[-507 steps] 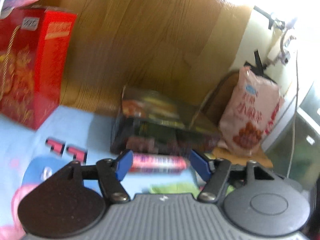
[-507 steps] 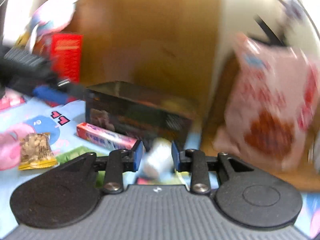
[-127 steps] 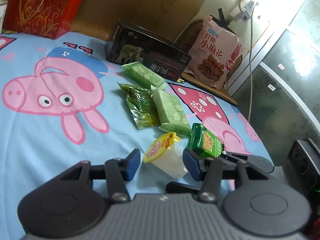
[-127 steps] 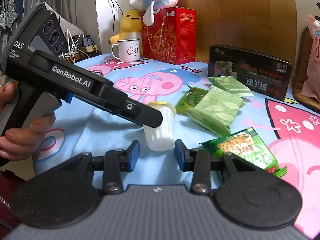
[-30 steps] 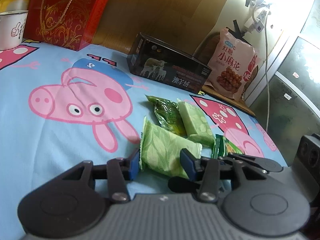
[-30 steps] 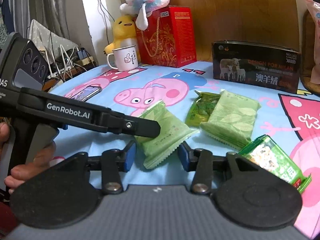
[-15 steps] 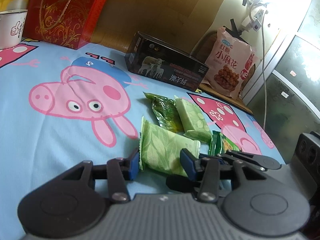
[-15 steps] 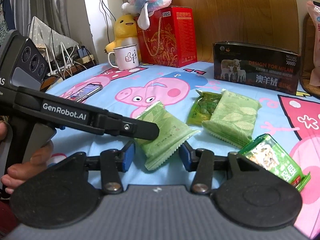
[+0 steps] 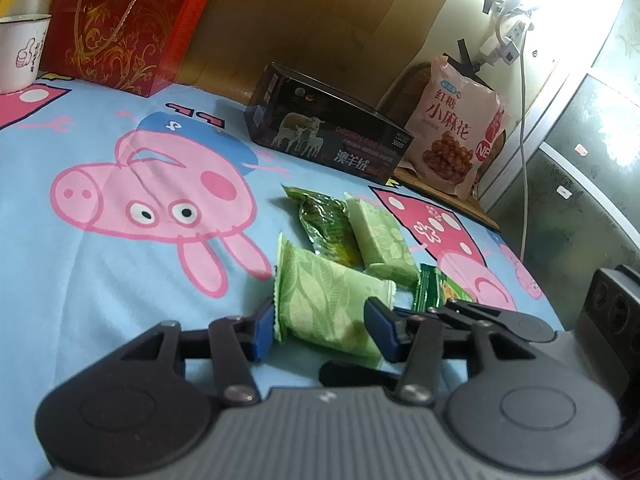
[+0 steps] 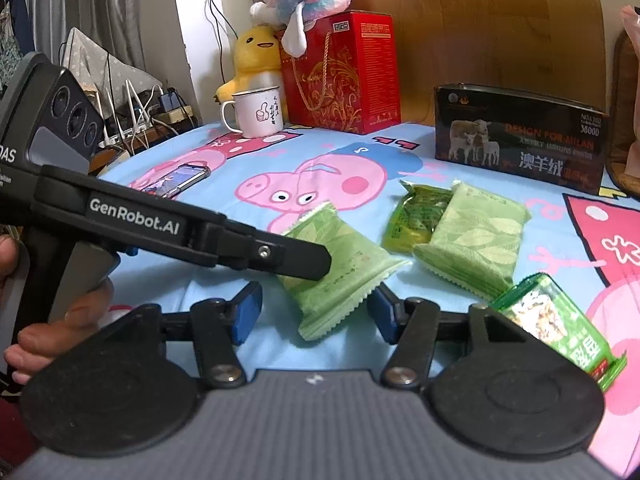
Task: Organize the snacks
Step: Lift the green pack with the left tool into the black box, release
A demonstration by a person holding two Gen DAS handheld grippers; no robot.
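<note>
Green snack pack [image 9: 324,304] being let go by both opening claws, maybe snagging on a pad.

Daylight glares white at the left view's upper right; both views sharp, dim-toned, bowed at the edges.

We record a pale green leaf-patterned snack packet [image 9: 324,304], a darker glossy green packet [image 9: 326,222] and a green packet printed with nuts [image 10: 560,320], all on a light blue sheet [image 9: 80,272] bearing pink cartoon pigs. Behind stand a red box with gold scrollwork [image 10: 344,72], a black box showing white sheep [image 10: 520,136] and a white mug [image 10: 256,112].
</note>
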